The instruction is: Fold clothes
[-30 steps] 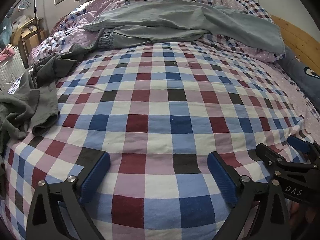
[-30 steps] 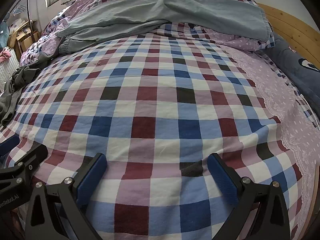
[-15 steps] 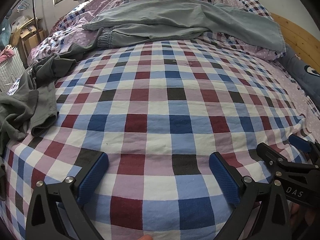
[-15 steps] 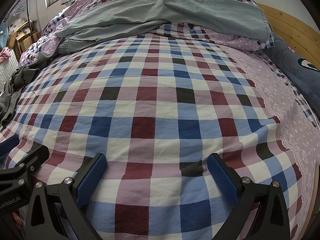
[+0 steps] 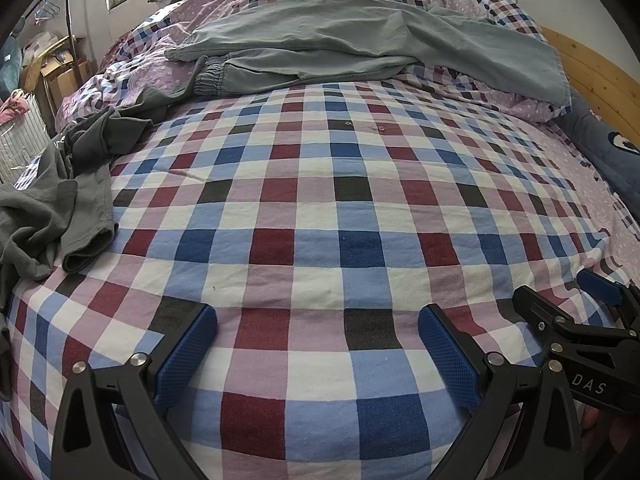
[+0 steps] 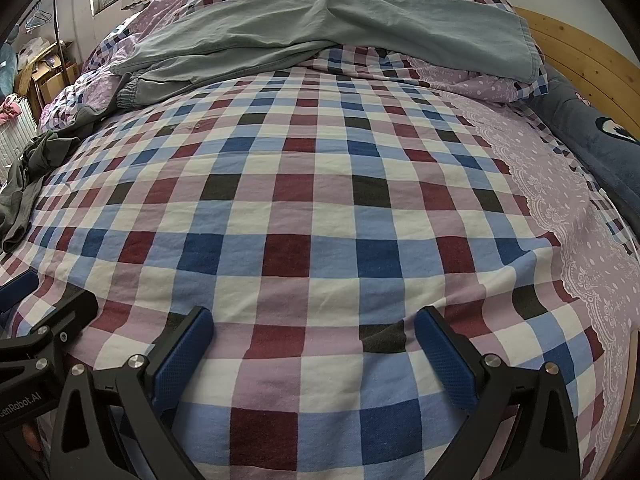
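Grey-green trousers [image 5: 360, 44] [image 6: 320, 32] lie spread across the far end of the bed, elastic cuff toward the left. A crumpled dark grey garment [image 5: 60, 200] [image 6: 28, 176] sits at the bed's left edge. My left gripper [image 5: 318, 344] is open over the near edge of the checked sheet [image 5: 320, 208], nothing between its blue pads. My right gripper [image 6: 312, 344] is open too, also empty, low over the checked sheet [image 6: 312, 200]. In the left wrist view the right gripper's side shows at the lower right; in the right wrist view the left one shows at the lower left.
A wooden bed frame [image 5: 592, 68] [image 6: 580, 52] runs along the right with a dark blue cushion [image 6: 592, 140] against it. A bunched duvet [image 5: 160, 72] lies under the trousers. A white basket [image 5: 20, 144], boxes and a clothes rail [image 5: 68, 20] stand left of the bed.
Both grippers have crept slightly forward over the sheet and stay open. The clothes have not moved.
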The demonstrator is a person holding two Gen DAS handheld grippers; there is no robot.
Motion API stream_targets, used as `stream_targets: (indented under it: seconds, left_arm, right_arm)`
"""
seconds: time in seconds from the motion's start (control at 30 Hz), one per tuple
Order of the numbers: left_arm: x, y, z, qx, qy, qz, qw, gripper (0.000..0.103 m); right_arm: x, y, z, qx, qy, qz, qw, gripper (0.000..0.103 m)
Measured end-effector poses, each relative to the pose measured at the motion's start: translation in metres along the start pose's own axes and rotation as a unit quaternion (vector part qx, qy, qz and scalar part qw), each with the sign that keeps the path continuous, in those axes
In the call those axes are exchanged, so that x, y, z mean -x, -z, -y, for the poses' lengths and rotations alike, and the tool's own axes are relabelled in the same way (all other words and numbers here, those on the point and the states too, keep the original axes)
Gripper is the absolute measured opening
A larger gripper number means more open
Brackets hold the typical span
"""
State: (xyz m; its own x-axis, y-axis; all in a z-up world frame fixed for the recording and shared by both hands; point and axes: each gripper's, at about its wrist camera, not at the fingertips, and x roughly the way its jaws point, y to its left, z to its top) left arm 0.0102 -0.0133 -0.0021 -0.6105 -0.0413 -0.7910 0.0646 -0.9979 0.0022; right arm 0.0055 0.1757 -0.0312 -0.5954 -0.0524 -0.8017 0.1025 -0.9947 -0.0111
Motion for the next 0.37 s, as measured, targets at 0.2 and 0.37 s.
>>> stream_targets:
  seconds: [0.2, 0.37]
  left_arm:
    - [0.0012, 0.0008, 0.0007, 0.001, 0.001, 0.001, 1.0000, 0.102]
    - [0.0007, 0.0010, 0.0003, 0.001, 0.000, 0.001, 1.0000, 0.102]
  right_arm:
    - [-0.0002, 0.0002, 0.0001, 0.000, 0.000, 0.000, 1.000, 0.103]
    - [-0.0003, 0.0002, 0.0003, 0.000, 0.000, 0.000, 1.000, 0.103]
